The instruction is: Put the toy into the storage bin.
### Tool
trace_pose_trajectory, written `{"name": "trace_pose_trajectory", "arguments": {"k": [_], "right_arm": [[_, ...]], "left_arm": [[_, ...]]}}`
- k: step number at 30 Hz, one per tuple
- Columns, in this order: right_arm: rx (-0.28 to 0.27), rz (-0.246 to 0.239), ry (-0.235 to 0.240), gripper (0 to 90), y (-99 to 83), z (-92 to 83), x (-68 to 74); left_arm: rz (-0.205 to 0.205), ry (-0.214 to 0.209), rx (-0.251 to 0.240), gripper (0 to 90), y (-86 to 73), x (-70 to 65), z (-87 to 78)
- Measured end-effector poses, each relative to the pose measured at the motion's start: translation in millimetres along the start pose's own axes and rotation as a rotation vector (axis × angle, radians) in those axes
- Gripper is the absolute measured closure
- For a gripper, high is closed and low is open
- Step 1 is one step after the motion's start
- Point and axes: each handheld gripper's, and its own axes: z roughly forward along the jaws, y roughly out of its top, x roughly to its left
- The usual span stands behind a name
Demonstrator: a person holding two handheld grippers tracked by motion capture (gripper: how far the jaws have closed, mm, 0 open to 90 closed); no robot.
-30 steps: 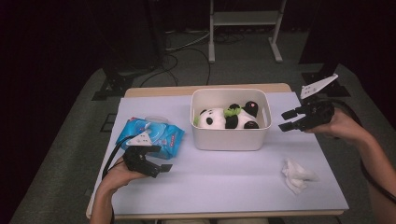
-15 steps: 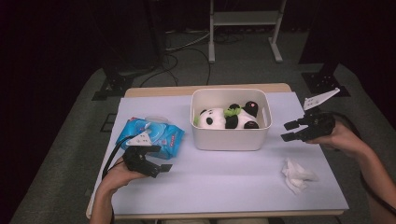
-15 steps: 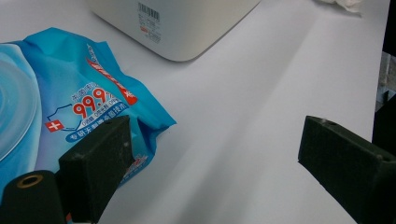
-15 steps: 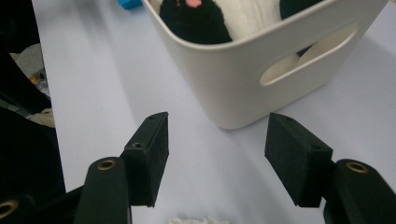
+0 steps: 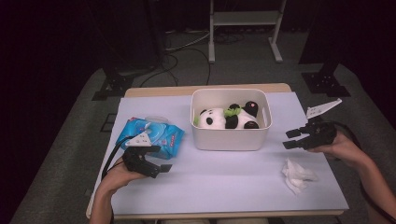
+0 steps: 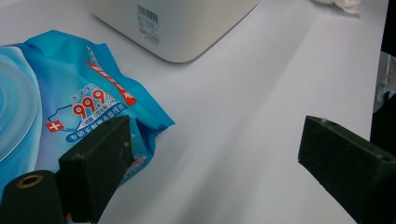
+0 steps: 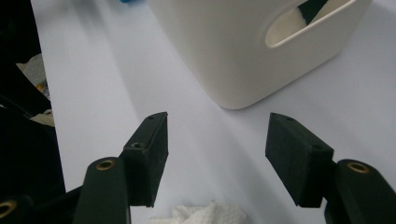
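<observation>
the right gripper [image 5: 292, 138] hangs low with its jaws wide apart and empty, pointing at the table just above the crumpled white tissue [image 5: 297, 175], likely so it can grab it. the left gripper [image 5: 161, 163] rests by the blue wipes pack [image 5: 150, 136], jaws apart too, holding nothing.

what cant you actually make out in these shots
- Panda toy: lower body hidden by the white bin wall, high view.
- Wipes pack: cut off by the left edge in the left gripper view; its small print is unreadable.
- Crumpled tissue: cut off by the bottom edge, right gripper view.
- Bin barcode label: too small to read.
</observation>
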Motion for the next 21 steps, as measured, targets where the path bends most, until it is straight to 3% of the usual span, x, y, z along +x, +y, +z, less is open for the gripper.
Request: {"name": "trace_pose_trajectory", "arguments": {"k": [21], "right_arm": [[-0.015, 0.036, 0.014, 36.3, -31.5, 11.5, 6.1]], "left_arm": [[0.006, -0.003, -0.003, 9.6, 2.1, 0.6, 2.3]]}}
